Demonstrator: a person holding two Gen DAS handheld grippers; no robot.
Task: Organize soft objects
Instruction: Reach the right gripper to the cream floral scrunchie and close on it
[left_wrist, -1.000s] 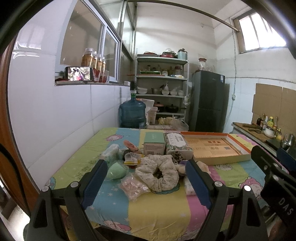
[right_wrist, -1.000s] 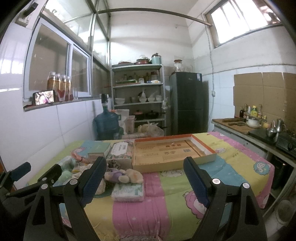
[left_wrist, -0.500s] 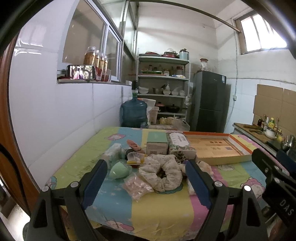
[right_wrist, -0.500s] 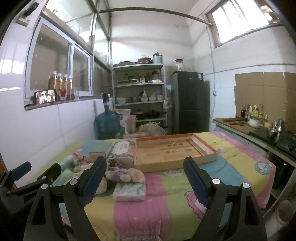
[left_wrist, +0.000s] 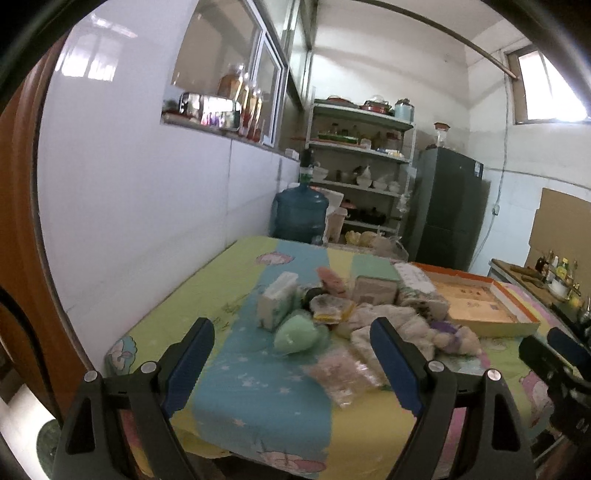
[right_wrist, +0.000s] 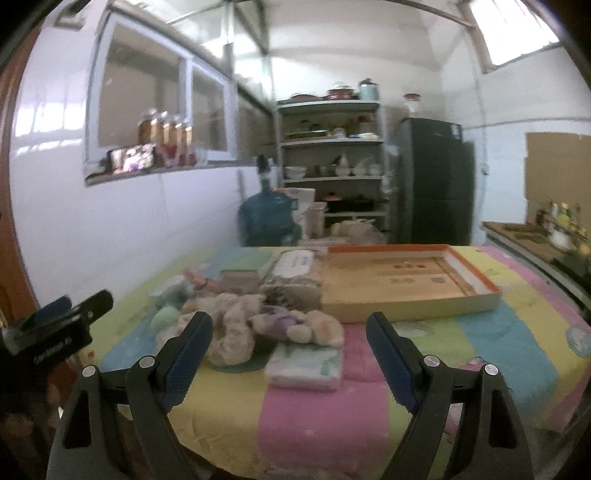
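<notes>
Blue-padded and spread wide, my left gripper (left_wrist: 291, 354) holds nothing; it hangs over the near edge of the striped tablecloth (left_wrist: 258, 398). Just beyond its fingertips lies a mint-green soft lump (left_wrist: 297, 332), with a tissue pack (left_wrist: 277, 302) behind it and a clear crinkly bag (left_wrist: 343, 373) toward my right finger. My right gripper (right_wrist: 290, 354) is equally agape and empty. Between its fingers and a little ahead sit a flat wipes packet (right_wrist: 304, 365), a small plush toy (right_wrist: 299, 326) touching it behind, and a cream fluffy fabric (right_wrist: 232, 325) to the left. Farther ahead, to the right, rests the orange-rimmed shallow box (right_wrist: 406, 284).
</notes>
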